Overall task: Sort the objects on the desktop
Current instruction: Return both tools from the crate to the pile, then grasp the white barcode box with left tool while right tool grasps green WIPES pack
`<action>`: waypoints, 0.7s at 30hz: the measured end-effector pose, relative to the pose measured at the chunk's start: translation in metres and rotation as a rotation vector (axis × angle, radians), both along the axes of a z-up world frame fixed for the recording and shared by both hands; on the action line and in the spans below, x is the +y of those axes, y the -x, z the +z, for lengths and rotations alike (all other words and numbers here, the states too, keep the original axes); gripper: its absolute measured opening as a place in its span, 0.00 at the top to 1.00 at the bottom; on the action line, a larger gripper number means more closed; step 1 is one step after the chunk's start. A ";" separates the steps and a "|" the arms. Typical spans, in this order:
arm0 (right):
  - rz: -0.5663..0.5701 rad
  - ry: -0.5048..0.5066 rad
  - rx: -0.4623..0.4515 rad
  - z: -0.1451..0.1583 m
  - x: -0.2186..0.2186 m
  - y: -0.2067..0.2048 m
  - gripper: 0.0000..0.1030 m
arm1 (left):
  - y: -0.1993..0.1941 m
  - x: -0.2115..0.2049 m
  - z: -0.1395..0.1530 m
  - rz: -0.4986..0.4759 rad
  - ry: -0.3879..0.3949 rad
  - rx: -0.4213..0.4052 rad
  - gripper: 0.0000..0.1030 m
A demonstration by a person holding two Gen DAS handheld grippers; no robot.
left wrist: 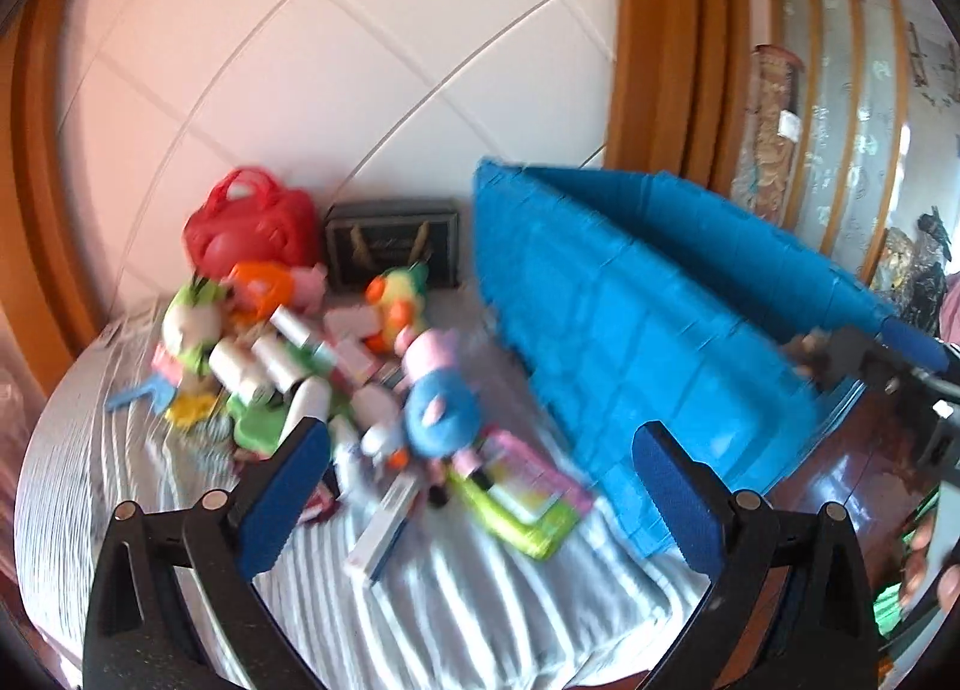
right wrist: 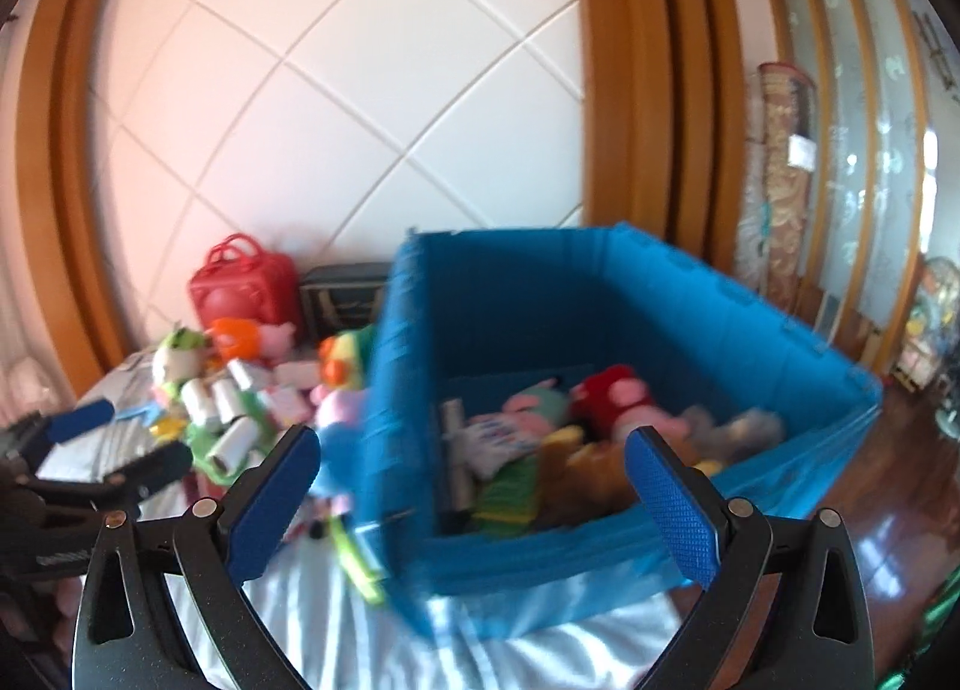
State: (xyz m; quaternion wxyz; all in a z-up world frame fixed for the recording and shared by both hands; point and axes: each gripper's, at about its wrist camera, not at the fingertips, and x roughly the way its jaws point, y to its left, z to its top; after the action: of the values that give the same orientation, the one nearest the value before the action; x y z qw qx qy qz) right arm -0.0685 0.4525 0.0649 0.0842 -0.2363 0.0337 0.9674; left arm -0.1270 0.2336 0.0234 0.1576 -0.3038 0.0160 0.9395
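Both grippers hung empty above the clutter. The left gripper (left wrist: 480, 486) had its jaws spread wide with nothing between them, and it pointed down at the heap of toys on the tabletop, which was covered by a white-and-grey striped cloth (left wrist: 468, 600). The right gripper (right wrist: 474, 486) likewise had its jaws apart and clear, aimed over the near wall of the large blue fabric storage bin (right wrist: 600, 294).

The things to be sorted lay in two places. Inside the blue bin sat several soft toys already, among them a red plush (right wrist: 612, 390) and a brownish one. Still loose on the cloth, just left of the bin, were a pink-and-blue plush pig (left wrist: 438, 390), white cylindrical rolls (left wrist: 258, 366), an orange-and-green plush (left wrist: 393, 300), a green-and-pink flat toy tablet (left wrist: 522, 504) and a flat white box (left wrist: 384, 534). A red plastic handbag (left wrist: 252, 228) and a dark rectangular case (left wrist: 393, 243) stood at the back by the wall.

The pictures were smeared, so fine edges were hard to read. The heap was tightly packed, and jaws closing on the pig would probably catch a neighbouring roll or the tablet beneath its feet and drag it along. The rolls looked free to roll off the cloth if nudged. The bin's walls appeared soft, and a gripper brushing the near rim could fold it inward.
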 end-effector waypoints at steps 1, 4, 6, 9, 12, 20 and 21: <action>0.016 0.014 -0.006 -0.006 -0.011 0.001 0.00 | 0.000 -0.014 -0.009 0.015 0.000 -0.021 0.00; 0.054 0.037 -0.024 -0.021 -0.038 0.003 0.00 | 0.003 -0.054 -0.034 0.062 0.032 -0.082 0.00; 0.078 0.040 -0.040 -0.032 -0.059 0.006 0.00 | 0.004 -0.075 -0.051 0.092 0.073 -0.117 0.00; 0.019 -0.031 -0.058 -0.046 -0.085 0.007 0.00 | 0.007 -0.101 -0.073 0.110 0.083 -0.155 0.00; 0.020 -0.062 -0.056 -0.059 -0.105 0.005 0.00 | 0.016 -0.117 -0.098 0.123 0.098 -0.180 0.00; 0.229 -0.002 -0.121 -0.114 -0.152 0.054 0.00 | 0.057 -0.120 -0.159 0.171 0.130 -0.267 0.01; 0.246 0.004 -0.140 -0.125 -0.155 0.064 0.00 | 0.064 -0.120 -0.167 0.171 0.126 -0.287 0.03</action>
State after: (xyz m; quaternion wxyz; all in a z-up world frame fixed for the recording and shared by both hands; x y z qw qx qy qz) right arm -0.1327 0.2974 -0.0597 -0.0334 -0.3058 0.0004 0.9515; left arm -0.1910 0.1139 -0.1434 0.0584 -0.4441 0.0263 0.8937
